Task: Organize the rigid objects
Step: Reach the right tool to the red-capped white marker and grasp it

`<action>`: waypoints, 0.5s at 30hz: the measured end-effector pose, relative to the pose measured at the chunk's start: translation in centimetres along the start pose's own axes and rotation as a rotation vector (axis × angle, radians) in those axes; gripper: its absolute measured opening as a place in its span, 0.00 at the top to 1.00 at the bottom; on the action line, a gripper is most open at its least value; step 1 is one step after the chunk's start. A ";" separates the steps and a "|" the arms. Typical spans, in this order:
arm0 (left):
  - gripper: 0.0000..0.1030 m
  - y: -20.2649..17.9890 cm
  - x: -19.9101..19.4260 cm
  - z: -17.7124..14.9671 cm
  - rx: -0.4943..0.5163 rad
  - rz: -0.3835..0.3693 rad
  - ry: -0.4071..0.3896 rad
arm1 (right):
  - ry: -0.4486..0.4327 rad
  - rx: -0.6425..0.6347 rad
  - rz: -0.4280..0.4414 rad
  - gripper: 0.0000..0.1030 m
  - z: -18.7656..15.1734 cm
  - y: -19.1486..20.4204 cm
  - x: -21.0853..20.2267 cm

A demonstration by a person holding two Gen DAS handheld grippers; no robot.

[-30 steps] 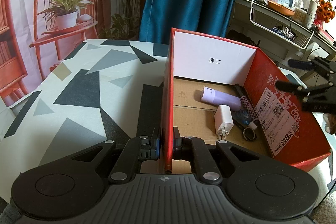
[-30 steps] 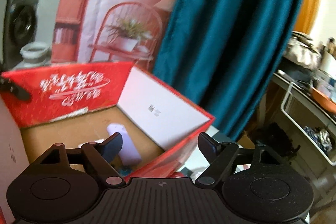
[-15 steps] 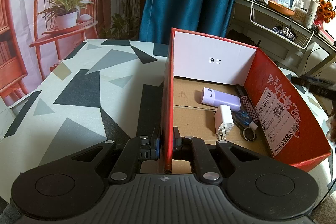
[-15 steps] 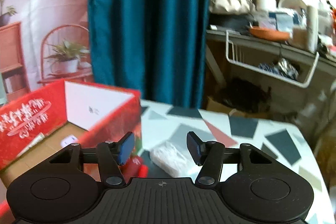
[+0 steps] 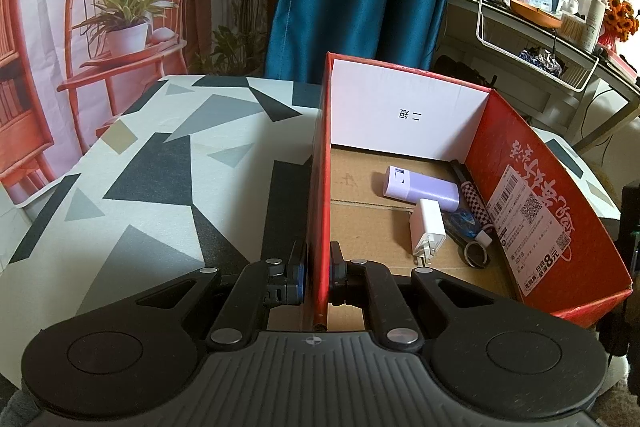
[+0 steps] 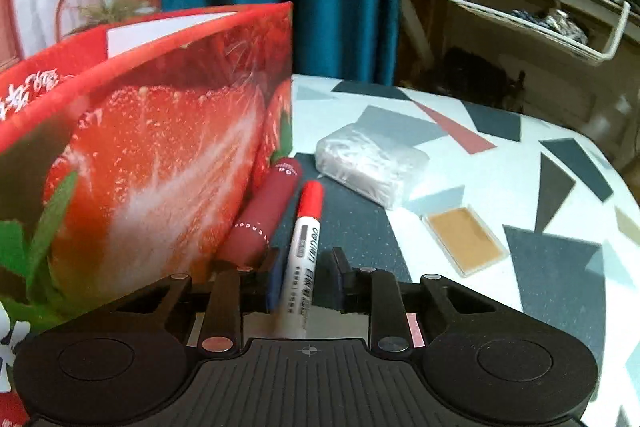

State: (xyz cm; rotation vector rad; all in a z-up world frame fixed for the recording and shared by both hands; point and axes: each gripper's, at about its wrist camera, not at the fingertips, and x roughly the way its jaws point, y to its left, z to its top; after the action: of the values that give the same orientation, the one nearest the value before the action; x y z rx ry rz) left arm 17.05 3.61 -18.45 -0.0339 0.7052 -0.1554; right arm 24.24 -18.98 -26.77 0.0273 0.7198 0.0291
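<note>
Right gripper (image 6: 306, 277) has swung away from the box (image 6: 160, 131) interior and come down onto the table at the box's outer side. Its jaws have just been closing and now straddle the white barrel of a marker (image 6: 306, 239) with a red cap, low centre of the right wrist view. The left pad looks to be touching the barrel; a sliver of gap shows on the right, so I read it as not yet gripped. Likely meaning: the marker is the next item to go into the box.

A dark red tube (image 6: 266, 217) lies just left of the marker, against the box wall. A wrapped packet (image 6: 370, 163) and a small flat case (image 6: 464, 241) sit further right on the patterned tablecloth (image 6: 540, 195).

Left gripper (image 5: 318, 269) unchanged: clenched on the box's near left wall, bottom centre of its view, holding the box steady. Inside the box, lower right: a lilac case (image 5: 420, 185), a white charger (image 5: 428, 227) and scissors (image 5: 468, 237).

Pose: both grippers tilt downward; the right one sits low over the table.
</note>
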 end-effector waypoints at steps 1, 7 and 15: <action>0.89 0.0 0.0 0.0 0.000 0.000 0.000 | -0.003 0.012 0.000 0.78 -0.1 0.0 0.0; 0.89 -0.1 0.0 0.0 0.001 0.002 0.000 | -0.020 0.046 -0.002 0.86 -0.8 -0.8 -0.4; 0.89 0.0 0.0 0.0 -0.001 0.001 0.000 | -0.037 0.077 -0.031 0.86 -1.9 -1.0 -1.9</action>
State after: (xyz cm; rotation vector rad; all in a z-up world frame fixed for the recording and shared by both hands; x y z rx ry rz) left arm 17.08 3.59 -18.44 -0.0343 0.7049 -0.1540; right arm 21.53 -20.01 -26.97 0.0896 0.6842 -0.0287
